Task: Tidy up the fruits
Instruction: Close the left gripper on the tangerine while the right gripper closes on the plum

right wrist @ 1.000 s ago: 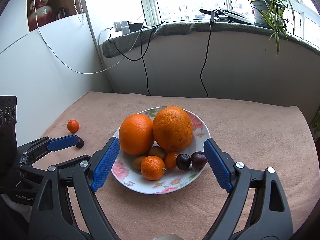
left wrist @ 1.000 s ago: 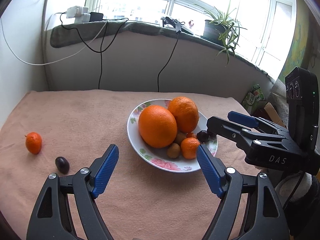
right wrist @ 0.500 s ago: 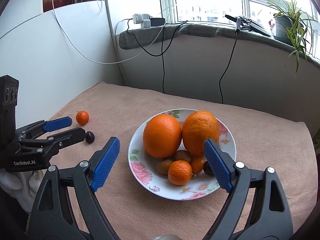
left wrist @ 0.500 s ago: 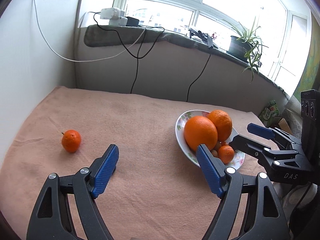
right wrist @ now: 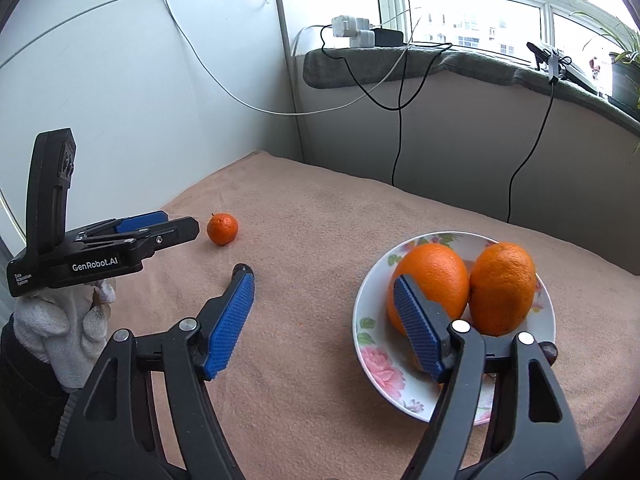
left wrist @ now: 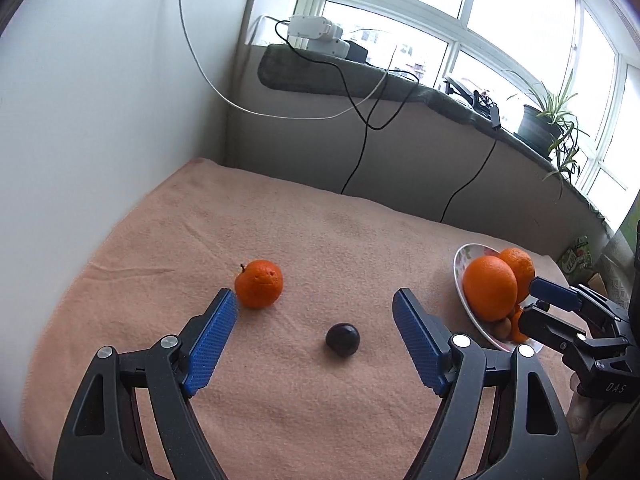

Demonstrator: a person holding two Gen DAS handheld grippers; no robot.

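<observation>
Over by the white wall, a small mandarin [left wrist: 259,283] sits loose on the peach cloth [left wrist: 304,232], and just beside it, nearer the middle, lies a dark plum [left wrist: 342,339]; neither is in the plate yet. The left gripper [left wrist: 312,344] hangs over them with its jaws wide and empty, the plum lying on the cloth between its blue pads [left wrist: 210,340] but untouched. Further right stands the flowered plate [right wrist: 372,356], already loaded with two big oranges [right wrist: 432,280] and some smaller fruit tucked beneath them, partly hidden. The right gripper [right wrist: 324,320] hovers at the plate's near edge, its jaws just drawn in somewhat yet apart, with nothing between them. I'd say most of the sorting is done: two stray fruits remain, and the plum looks like the next to be picked up.
</observation>
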